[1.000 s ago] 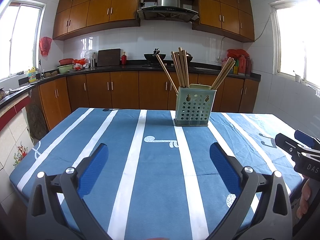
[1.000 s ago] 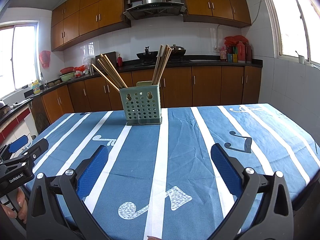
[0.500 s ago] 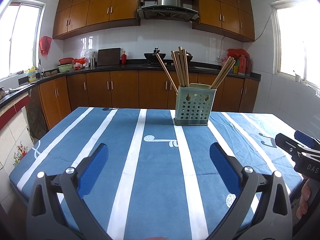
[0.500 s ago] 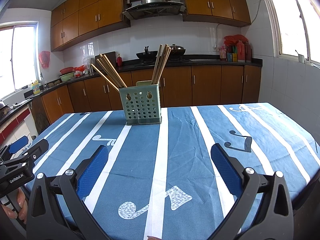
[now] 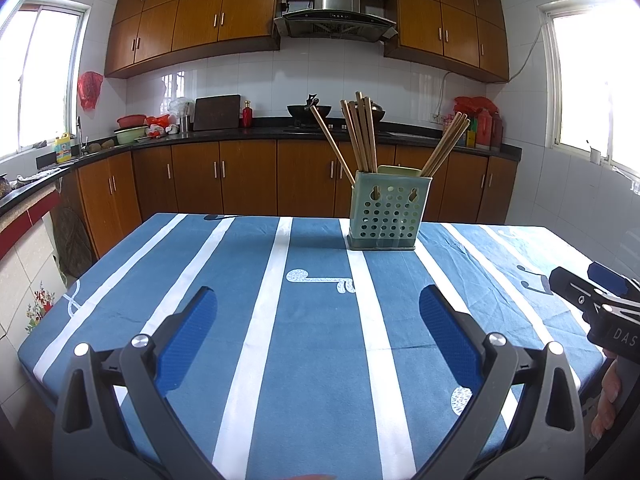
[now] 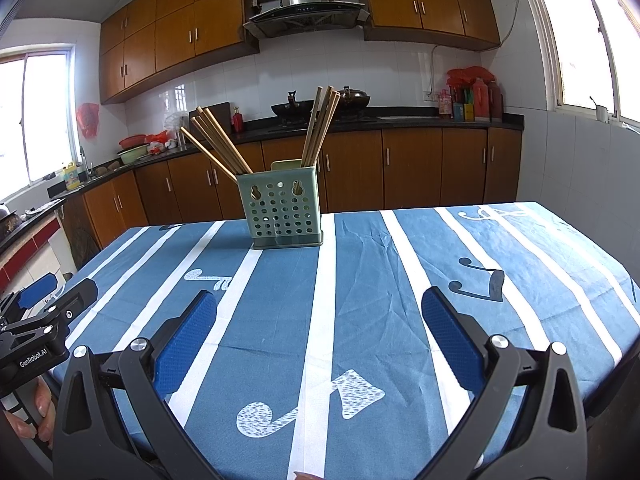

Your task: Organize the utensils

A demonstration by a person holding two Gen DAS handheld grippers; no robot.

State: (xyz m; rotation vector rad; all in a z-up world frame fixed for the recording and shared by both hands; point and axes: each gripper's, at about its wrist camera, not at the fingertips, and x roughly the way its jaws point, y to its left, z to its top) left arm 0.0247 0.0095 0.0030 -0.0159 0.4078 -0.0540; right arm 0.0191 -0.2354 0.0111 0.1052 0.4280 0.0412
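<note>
The left gripper (image 5: pixel 318 312) hovers low over the near part of the table covered with a blue cloth with white stripes and white music-note motifs (image 5: pixel 320 360), its two black fingers with blue textured pads (image 5: pixel 188 332) spread wide apart and holding nothing; only cloth shows in the gap between them. Straight ahead of those fingers and a little toward the right one, well beyond the tips, stands the pale green perforated plastic utensil holder (image 5: pixel 388 210), upright near the far edge of the table, on a white stripe. The light brown wooden chopsticks (image 5: pixel 360 132) stand in it in separate bunches: one stick leaning left, a cluster nearly upright, and another bunch slanting out to the right. From the right wrist view, the right gripper (image 6: pixel 320 312) sits at a similar low height over the near cloth, its blue-padded fingers (image 6: pixel 450 336) likewise wide apart and empty. The same holder (image 6: pixel 282 210) lies ahead of it, beyond the tips and closer to the left finger's line, with chopsticks (image 6: pixel 218 144) fanning out to the left and another bunch rising near its right side. Each gripper shows at the edge of the other's view: the right one (image 5: pixel 588 300) outside the left gripper's right finger, the left one (image 6: pixel 48 304) outside the right gripper's left finger, both well apart from the holder. Behind the table run brown wooden kitchen cabinets (image 5: pixel 248 176) under a dark countertop.
</note>
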